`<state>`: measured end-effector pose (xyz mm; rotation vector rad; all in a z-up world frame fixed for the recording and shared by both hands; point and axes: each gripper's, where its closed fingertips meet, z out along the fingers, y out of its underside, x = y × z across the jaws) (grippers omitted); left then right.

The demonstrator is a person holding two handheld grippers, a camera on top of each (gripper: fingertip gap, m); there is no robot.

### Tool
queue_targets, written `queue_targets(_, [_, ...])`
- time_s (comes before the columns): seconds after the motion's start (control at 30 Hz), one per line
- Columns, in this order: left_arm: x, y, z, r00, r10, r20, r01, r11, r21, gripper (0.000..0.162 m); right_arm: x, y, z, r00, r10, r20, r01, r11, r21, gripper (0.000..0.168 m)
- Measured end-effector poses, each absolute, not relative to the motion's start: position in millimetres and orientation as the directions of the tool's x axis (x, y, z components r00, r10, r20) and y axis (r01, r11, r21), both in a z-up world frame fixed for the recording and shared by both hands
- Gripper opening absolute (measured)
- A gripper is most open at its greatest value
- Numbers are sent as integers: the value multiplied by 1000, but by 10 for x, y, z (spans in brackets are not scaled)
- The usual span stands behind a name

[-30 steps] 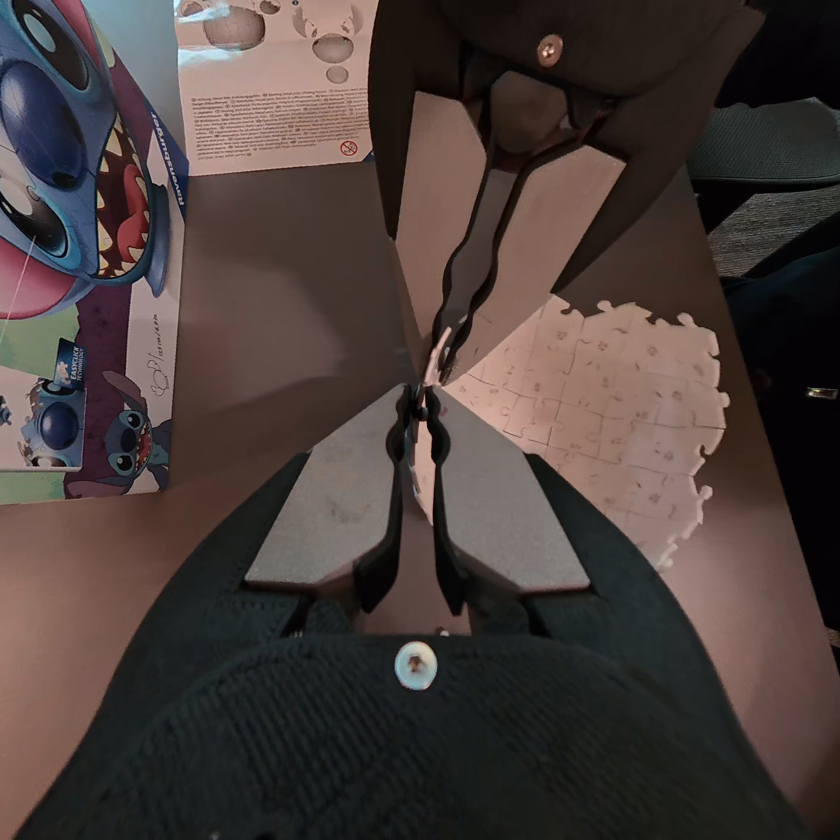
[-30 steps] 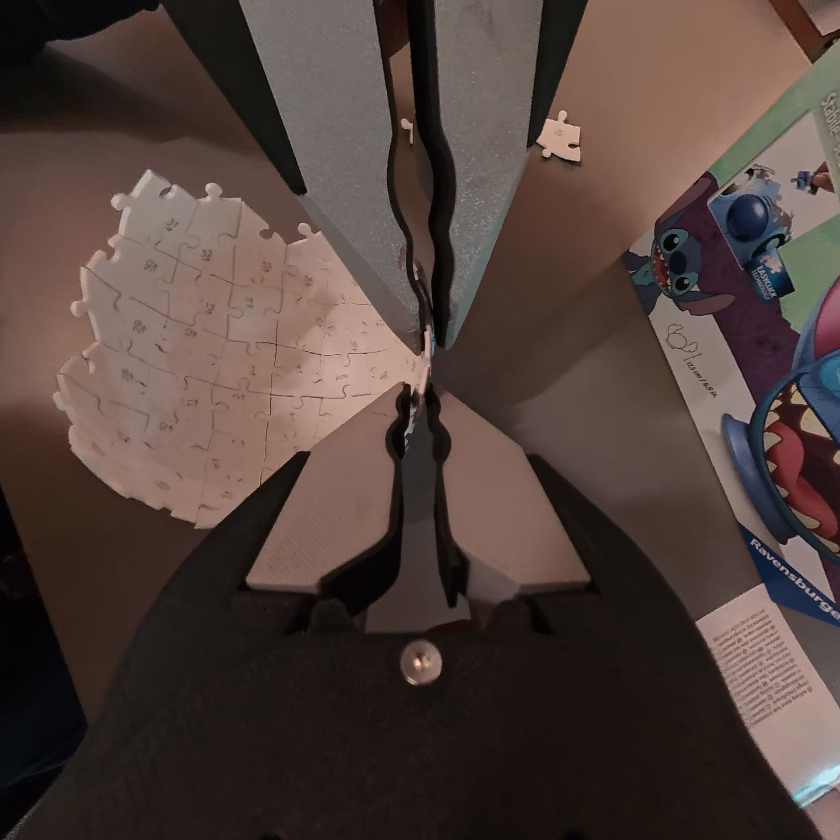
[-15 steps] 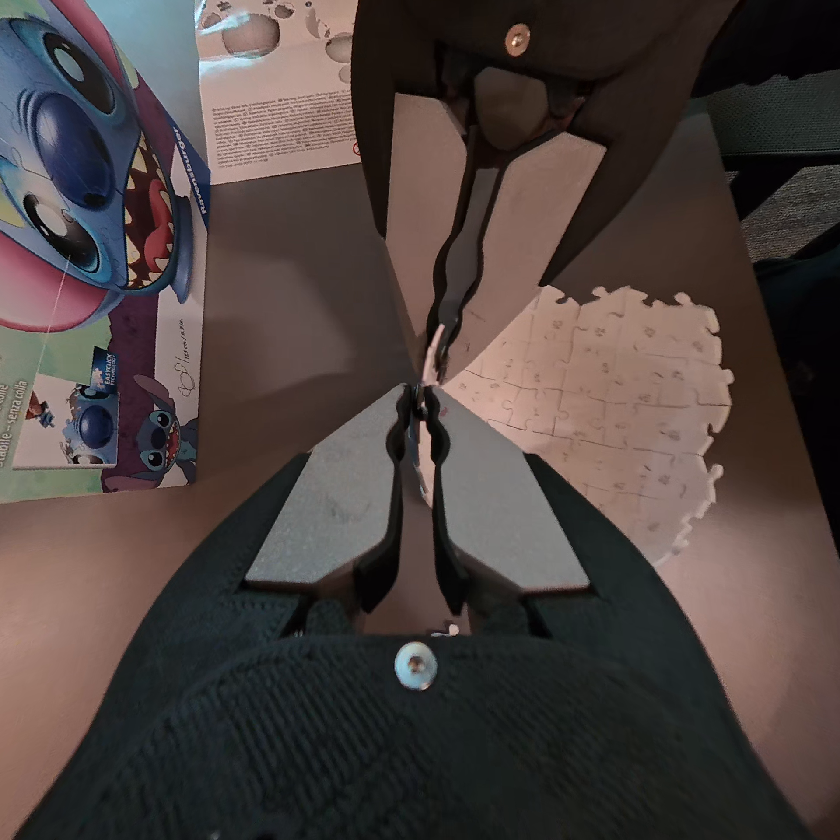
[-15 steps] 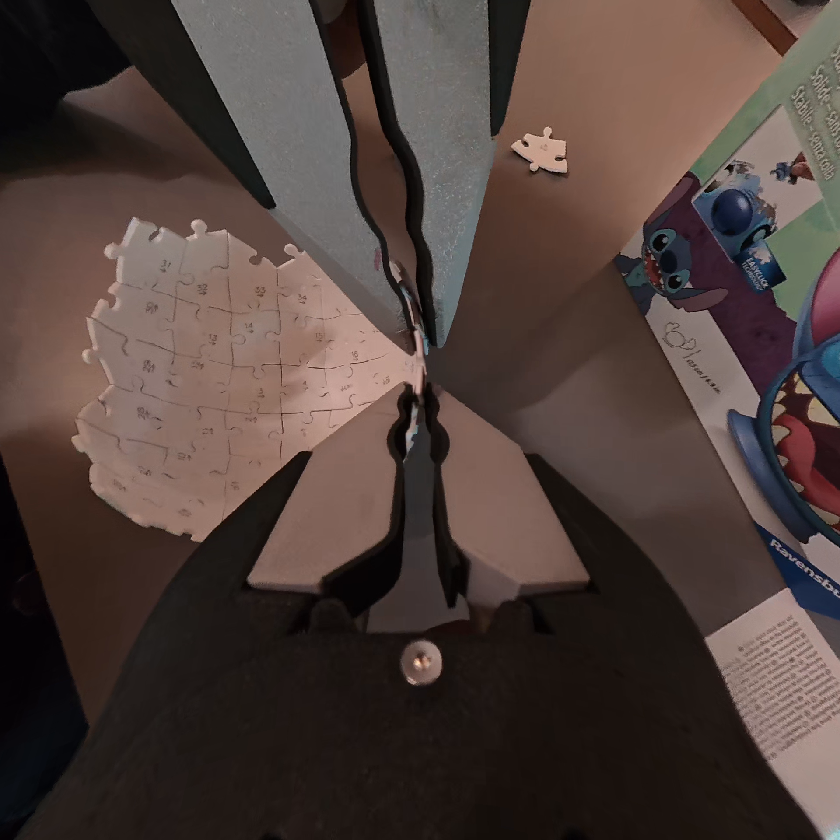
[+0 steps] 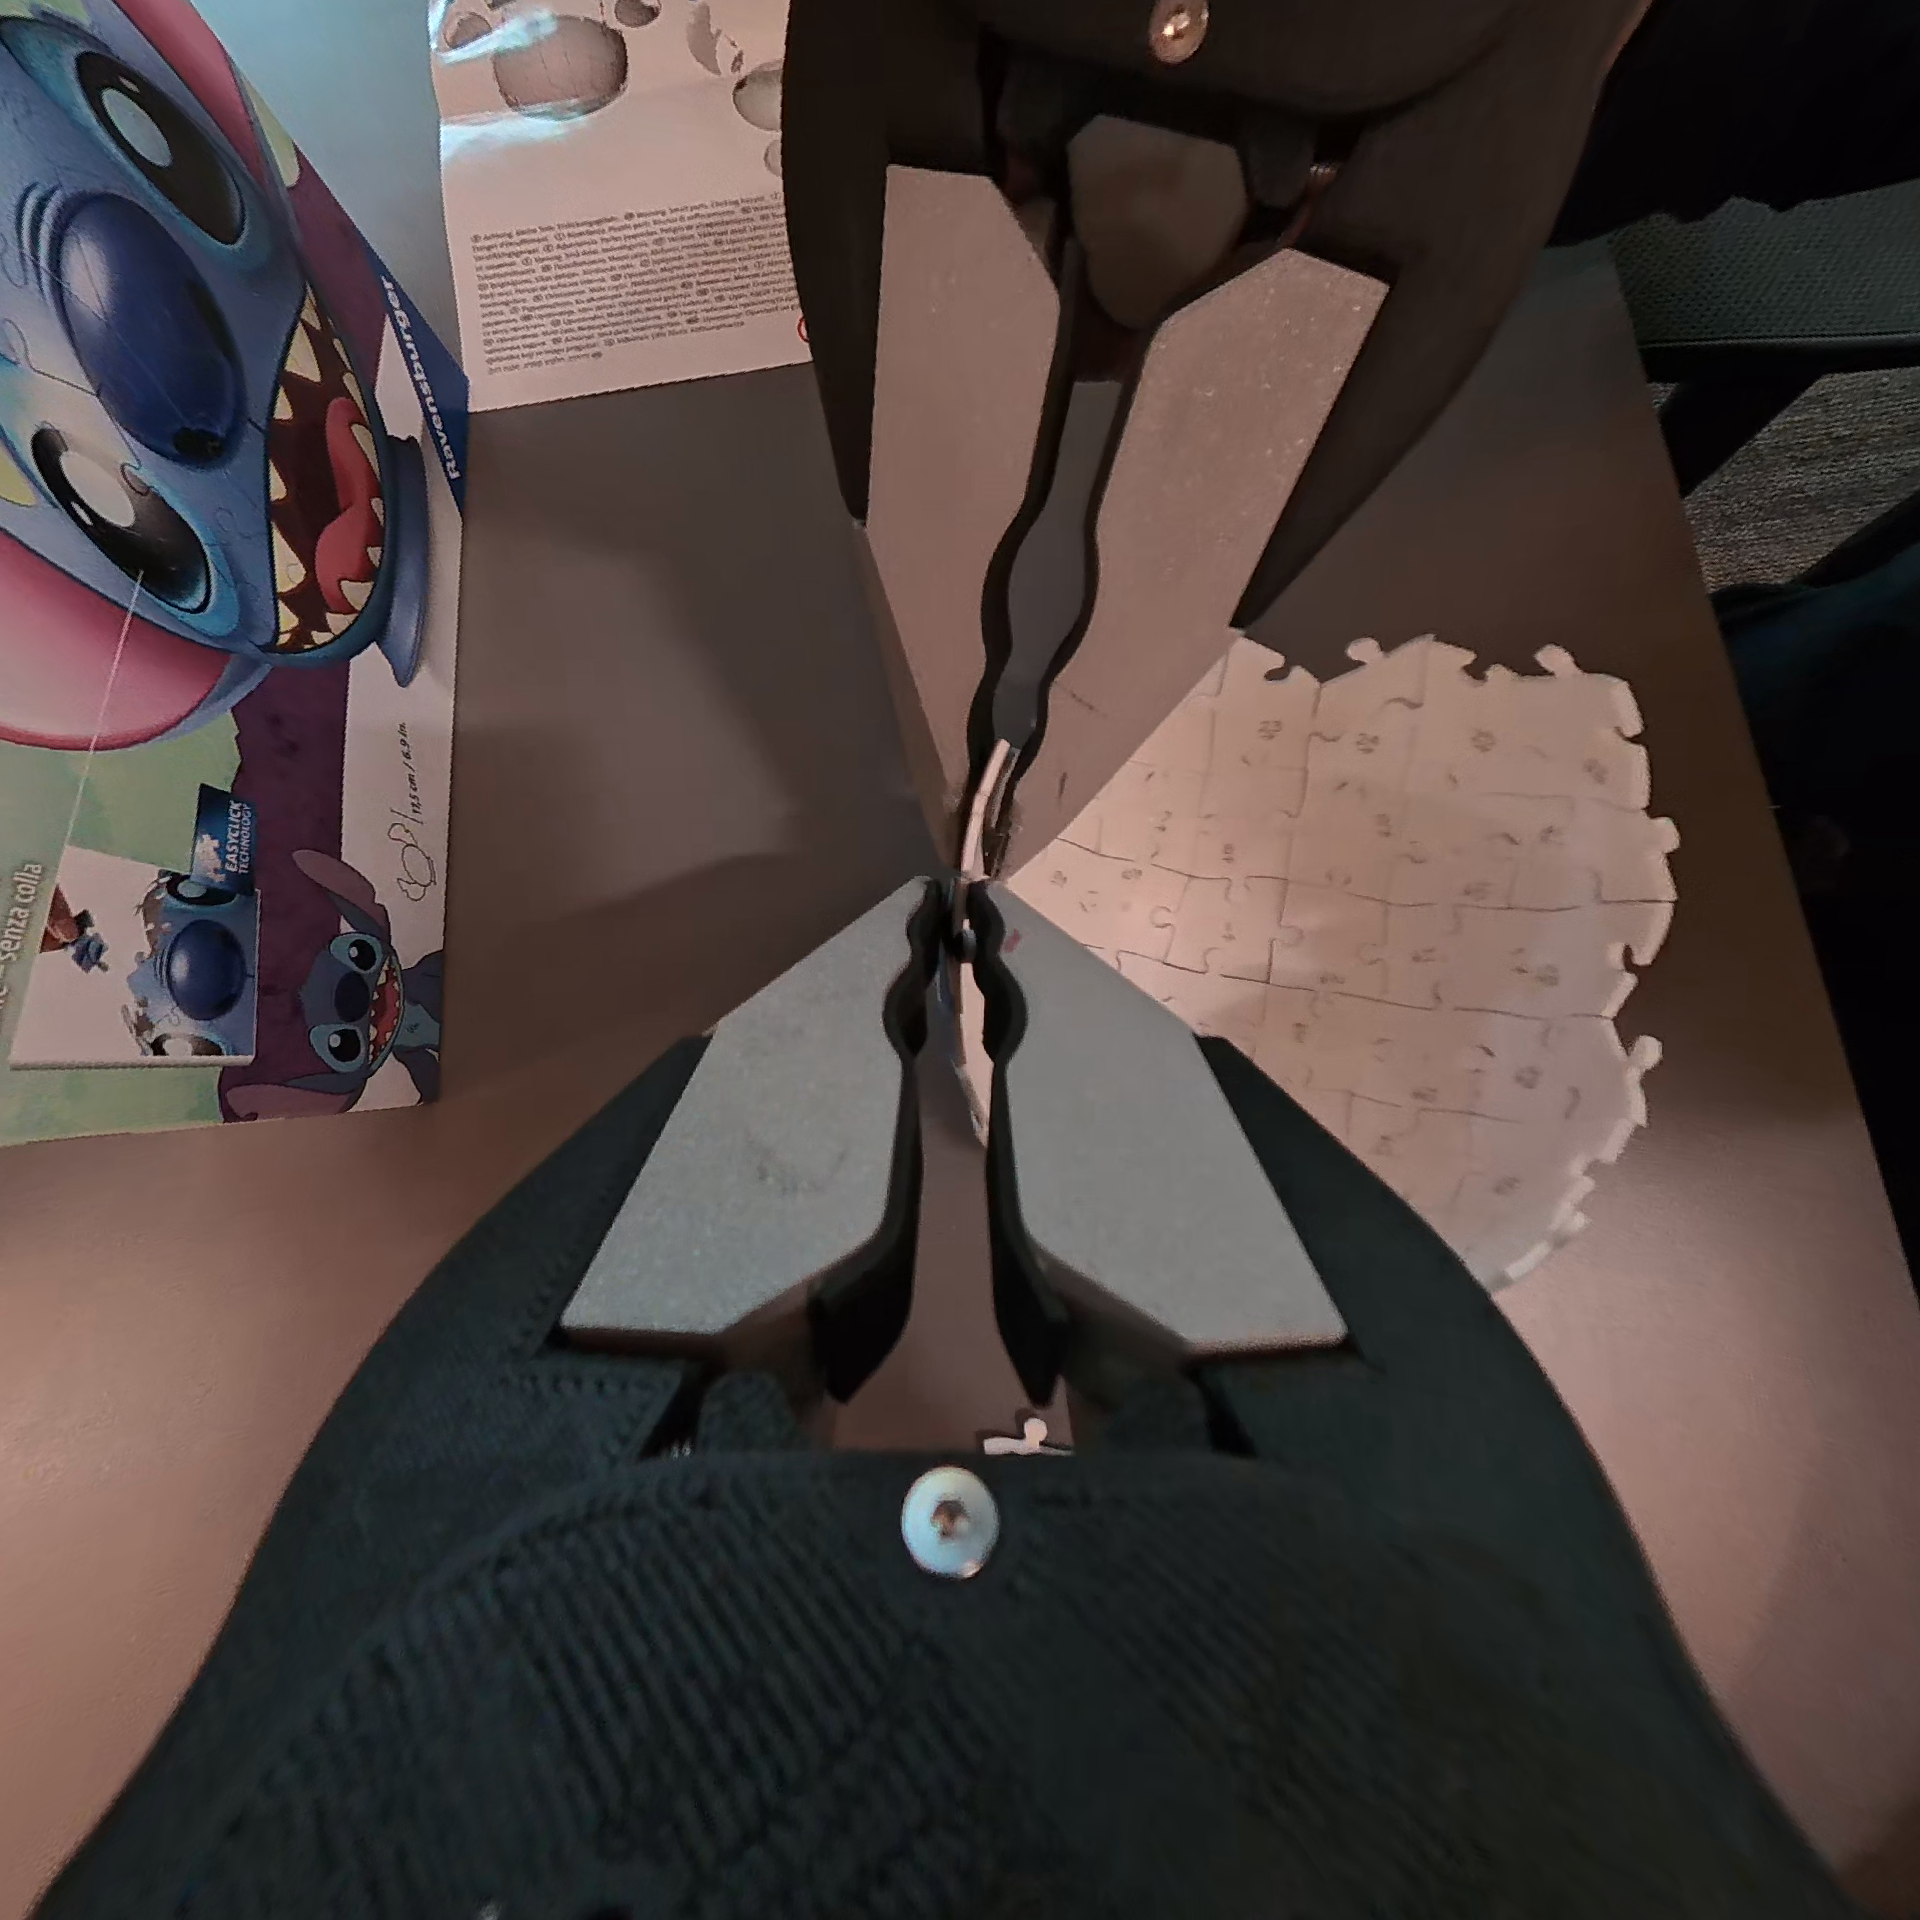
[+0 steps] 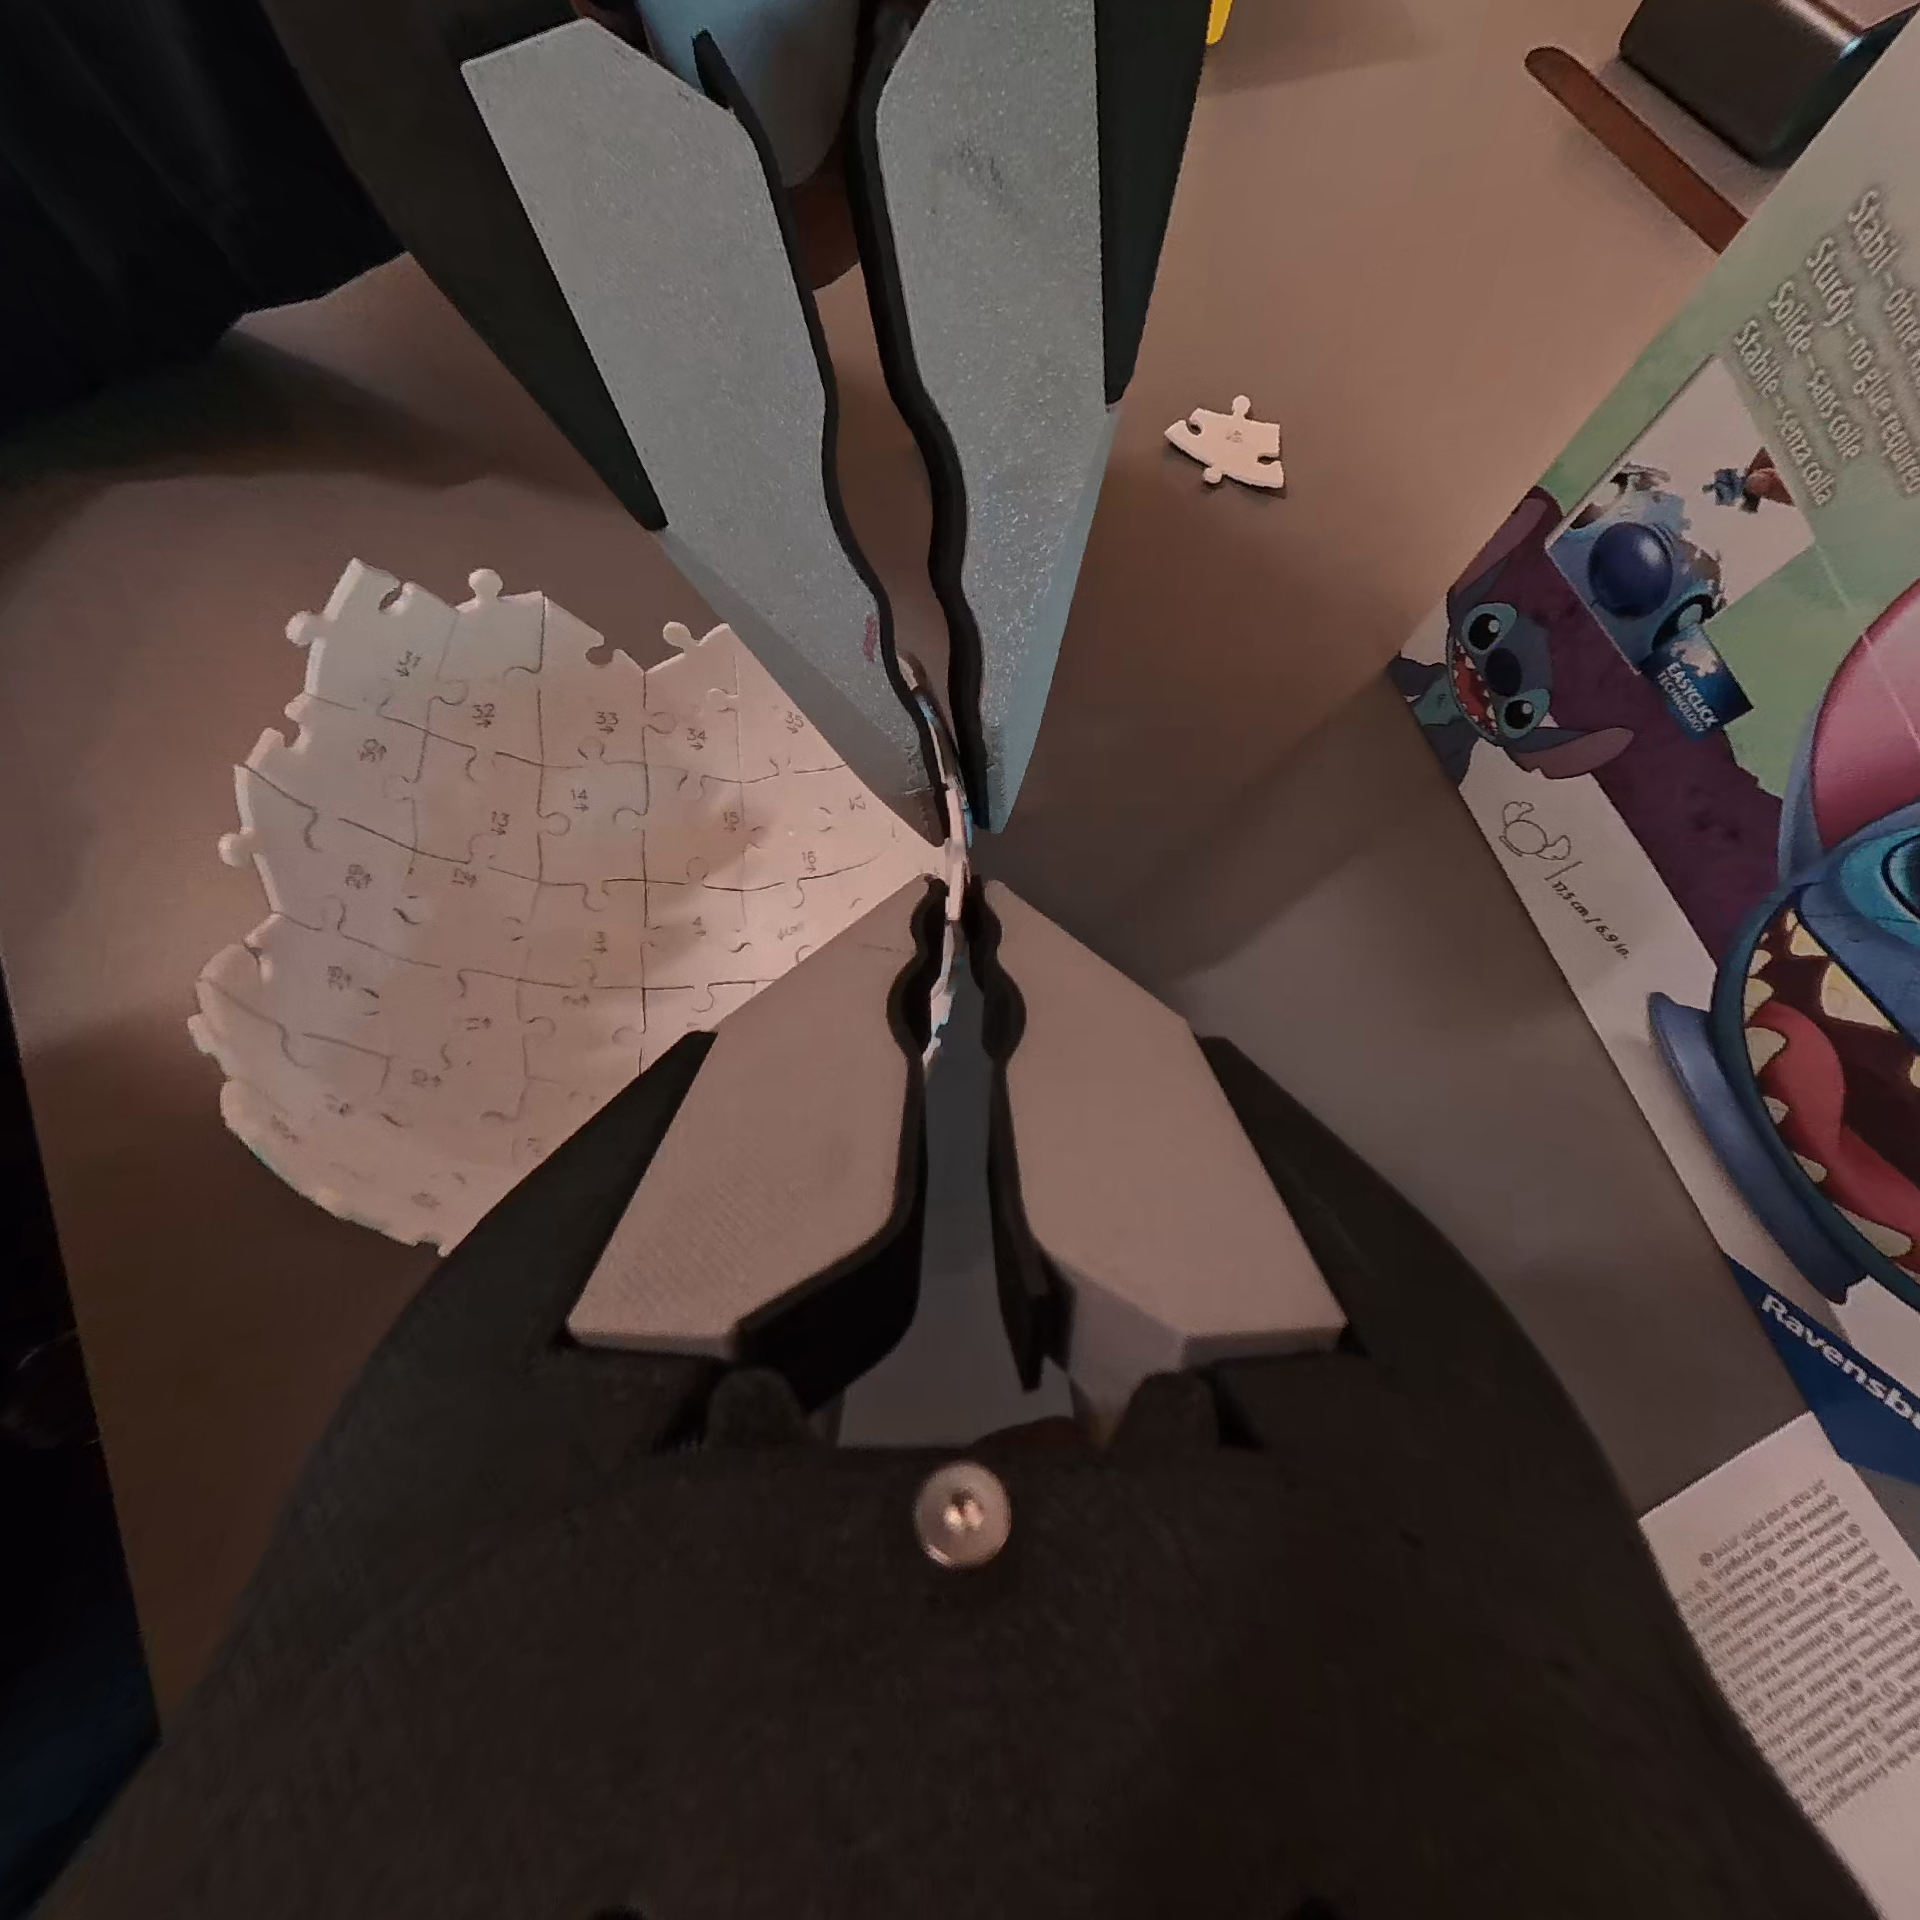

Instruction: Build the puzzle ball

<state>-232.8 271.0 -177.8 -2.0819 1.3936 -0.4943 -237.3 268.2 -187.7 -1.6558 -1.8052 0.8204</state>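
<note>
The half-built puzzle ball is a white, bowl-shaped shell (image 5: 1403,935) of joined pieces, seen from its inner side; it also shows in the right wrist view (image 6: 499,883). My left gripper (image 5: 956,920) is shut on the shell's rim, seen edge-on between its fingers. My right gripper (image 6: 956,904) is shut on the same rim, right beside it. The two grippers meet tip to tip: the right gripper (image 5: 987,821) comes in from the top of the left wrist view, the left gripper (image 6: 951,790) from the top of the right wrist view. The shell is held over the brown table (image 5: 675,675).
The puzzle box (image 5: 208,520) with a blue cartoon creature lies flat on the left; it is on the right in the right wrist view (image 6: 1662,779). A printed instruction sheet (image 5: 623,260) lies behind it. One loose white piece (image 6: 1231,442) lies on the table. A dark chair (image 5: 1766,291) stands at the far edge. Less than 4 cm separates the two grippers' tips.
Both grippers stay shut on the rim, tip to tip. The held shell and both grippers have shifted and turned a little over the table; the box and the loose piece have slid in view.
</note>
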Motion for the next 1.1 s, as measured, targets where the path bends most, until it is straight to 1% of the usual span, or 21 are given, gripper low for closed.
queue_targets(0.23, [-2329, 2703, -1784, 389, -921, 22, -694, -308, -651, 3, -2372, 2670, -1888, -81, 996, -29, 655, 31, -755, 0])
queue_targets(0.3, [-2325, 2703, -1751, 389, -920, 38, -676, -313, -667, 3, -2370, 2665, -1902, -77, 997, -28, 660, 30, -750, 0])
queue_targets(0.5, [-2412, 2718, -1623, 410, -910, 65, -637, -336, -693, 14, -2369, 2651, -1927, -75, 996, -54, 657, 8, -754, 0])
queue_targets(0.77, [-2482, 2689, -1644, 413, -907, 88, -647, -360, -672, 20, -2381, 2646, -1921, -69, 995, -66, 652, -5, -758, 0])
queue_targets(0.97, [-2414, 2674, -1795, 400, -914, 75, -690, -354, -632, 18, -2385, 2649, -1905, -60, 996, -65, 649, -11, -761, 0])
queue_targets(1.1, [-2359, 2675, -1864, 386, -922, 40, -714, -325, -619, 3, -2385, 2653, -1908, -63, 997, -48, 651, 4, -759, 0])
